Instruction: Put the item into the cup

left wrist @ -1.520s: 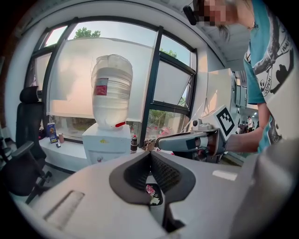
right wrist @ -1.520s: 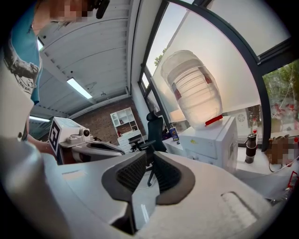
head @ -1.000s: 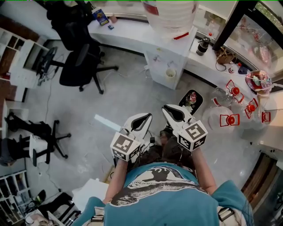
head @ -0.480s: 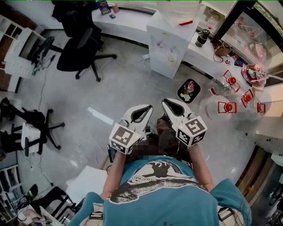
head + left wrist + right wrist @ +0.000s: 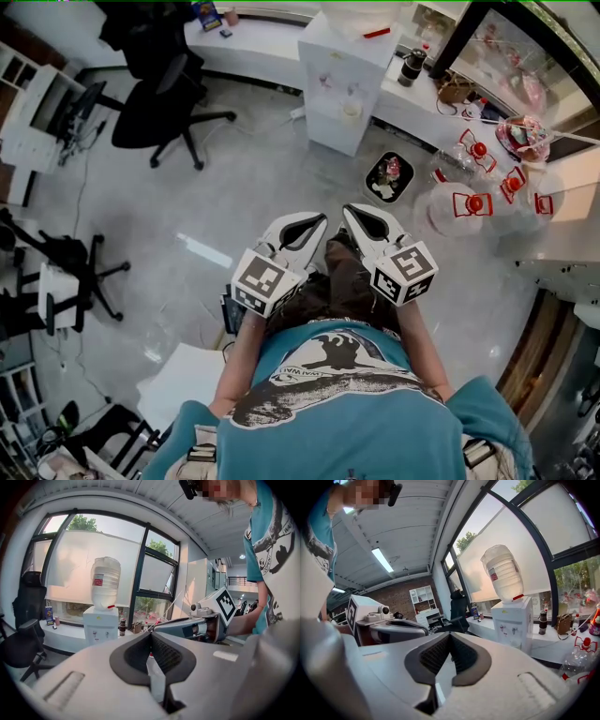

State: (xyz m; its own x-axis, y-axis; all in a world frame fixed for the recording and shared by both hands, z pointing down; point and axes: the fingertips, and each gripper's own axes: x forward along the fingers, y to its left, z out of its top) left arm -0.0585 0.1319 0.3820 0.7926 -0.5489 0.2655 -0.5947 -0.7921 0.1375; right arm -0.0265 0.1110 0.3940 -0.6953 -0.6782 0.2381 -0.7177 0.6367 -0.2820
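Clear cup [image 5: 444,217] at far right; small red item [image 5: 467,203] just beside it.

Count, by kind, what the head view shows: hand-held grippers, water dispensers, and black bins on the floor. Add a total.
grippers: 2 (left gripper, right gripper)
water dispenser: 1
black bin: 1
total: 4
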